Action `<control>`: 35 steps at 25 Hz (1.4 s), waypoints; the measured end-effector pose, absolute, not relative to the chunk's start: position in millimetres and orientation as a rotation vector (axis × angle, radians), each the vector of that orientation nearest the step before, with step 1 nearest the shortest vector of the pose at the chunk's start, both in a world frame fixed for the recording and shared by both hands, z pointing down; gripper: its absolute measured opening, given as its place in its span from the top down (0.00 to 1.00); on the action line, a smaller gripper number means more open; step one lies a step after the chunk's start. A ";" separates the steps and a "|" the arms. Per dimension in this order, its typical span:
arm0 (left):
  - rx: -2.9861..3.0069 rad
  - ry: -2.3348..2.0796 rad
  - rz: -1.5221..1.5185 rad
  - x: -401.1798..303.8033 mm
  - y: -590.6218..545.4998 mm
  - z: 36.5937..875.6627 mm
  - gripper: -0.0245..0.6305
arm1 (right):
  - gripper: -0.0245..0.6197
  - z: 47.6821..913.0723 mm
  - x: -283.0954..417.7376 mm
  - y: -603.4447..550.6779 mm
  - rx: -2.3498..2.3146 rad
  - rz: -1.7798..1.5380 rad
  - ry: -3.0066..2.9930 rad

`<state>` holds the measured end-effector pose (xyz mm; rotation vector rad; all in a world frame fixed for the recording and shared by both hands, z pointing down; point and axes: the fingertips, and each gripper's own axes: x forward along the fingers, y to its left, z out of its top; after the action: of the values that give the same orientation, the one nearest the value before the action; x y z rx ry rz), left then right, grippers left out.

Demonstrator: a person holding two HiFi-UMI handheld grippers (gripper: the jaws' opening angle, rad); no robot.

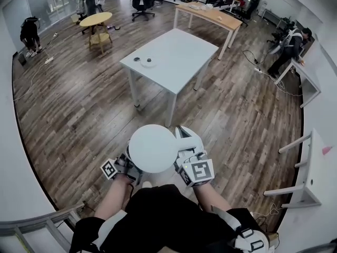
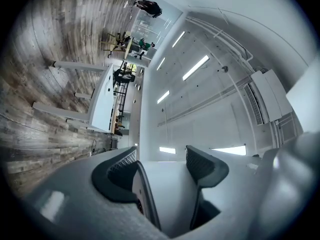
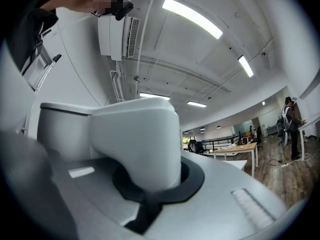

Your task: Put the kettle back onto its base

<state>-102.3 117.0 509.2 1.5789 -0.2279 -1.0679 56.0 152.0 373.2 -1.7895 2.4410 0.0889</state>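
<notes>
1. The kettle is in the lower middle of the head view, held in the air above the floor. Its round lid is turned up to me.
2. The right gripper is clamped on the handle, and its jaws stand very narrow around it.
3. The left gripper has the white kettle wall between its jaws. I judge that the pads press on it.
4. The base is a small dark disc on the white table, in the upper middle, well apart from the kettle.
5. Risk: the wide lid hides what is under it. At the table I could set the kettle off-centre, so it sits tilted or pushes the base.
6. Risk: if my two hands pull differently, the smooth wall may slip from the left pads, and the kettle would swing on its handle.
7. Both hands are close in front of the body, the left at the kettle's lower left and the right at its lower right, with its marker cube facing up.
</notes>
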 end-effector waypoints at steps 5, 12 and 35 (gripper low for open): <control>1.580 -0.222 -1.058 -124.2 82.4 510.5 0.50 | 0.95 371.3 33.1 119.2 -1.795 0.092 2.433; 1.573 -0.200 -1.042 -141.2 50.8 516.9 0.50 | 0.95 376.7 16.2 91.2 -1.863 0.067 2.424; 1.594 -0.270 -1.124 -120.6 -92.7 517.8 0.50 | 0.95 380.1 40.0 -64.8 -1.694 0.104 2.484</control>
<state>-120.6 -92.7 517.8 1.5944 -0.2702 -1.1244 40.0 -64.8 380.1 -1.6938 2.4837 0.1037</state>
